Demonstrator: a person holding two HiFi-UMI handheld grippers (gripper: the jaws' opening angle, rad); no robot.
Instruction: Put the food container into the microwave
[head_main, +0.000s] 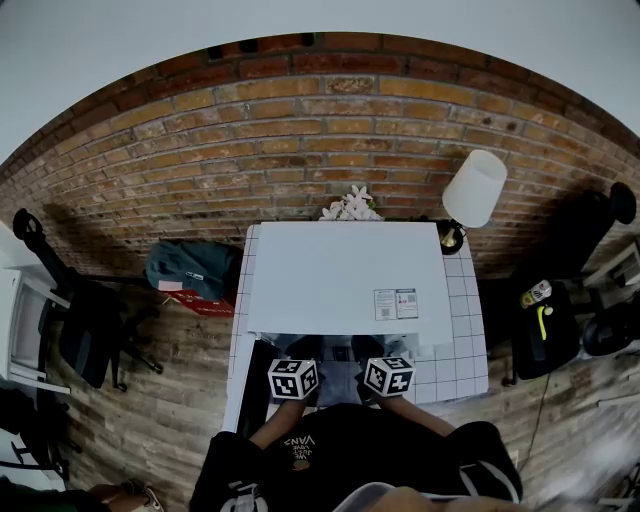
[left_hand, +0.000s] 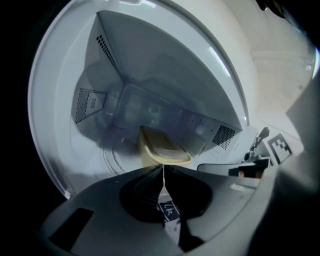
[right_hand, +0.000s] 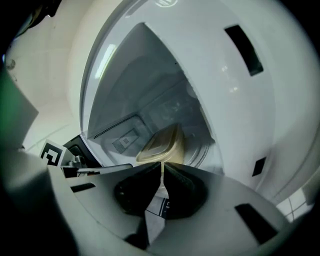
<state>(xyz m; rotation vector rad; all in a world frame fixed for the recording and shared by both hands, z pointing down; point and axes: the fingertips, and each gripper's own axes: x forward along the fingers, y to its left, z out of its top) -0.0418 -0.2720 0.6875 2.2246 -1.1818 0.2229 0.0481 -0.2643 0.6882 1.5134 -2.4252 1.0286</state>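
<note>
**Brick wall, white tabletop: container sits inside the microwave**

Brick wall behind, tiled white tabletop (head_main: 470, 345) below, and the white microwave (head_main: 345, 275) on it with its cavity open towards me.

My left tongs (left_hand: 163, 169) are pressed together, with only a hairline of light between the two halves. The right tongs (right_hand: 163, 167) are the same. I see nothing pinched in either pair.

Just past both sets of tips stands the food container (left_hand: 162, 149), a pale yellow tub with its lid on. It rests on the ribbed glass turntable (left_hand: 111, 152) near the middle of the cavity. Whether the tips touch its near edge I cannot tell, because the tongs cover its lower part.

I judge it to be light plastic. It looks stiff enough to keep its shape, but smooth and likely to slip under a flat pinch on the wall. The raised lip where the lid meets the tub is the place to take it, one pair of tongs on each side, so that it does not tip. Squeezing the lid alone could pop it off.

Further out, the perforated vents of the cavity walls frame the tub. From the head camera both marker cubes sit side by side at the microwave's front. A lamp (head_main: 474, 188) stands at the tabletop's far right corner, and white flowers (head_main: 350, 207) stand behind the oven.
</note>
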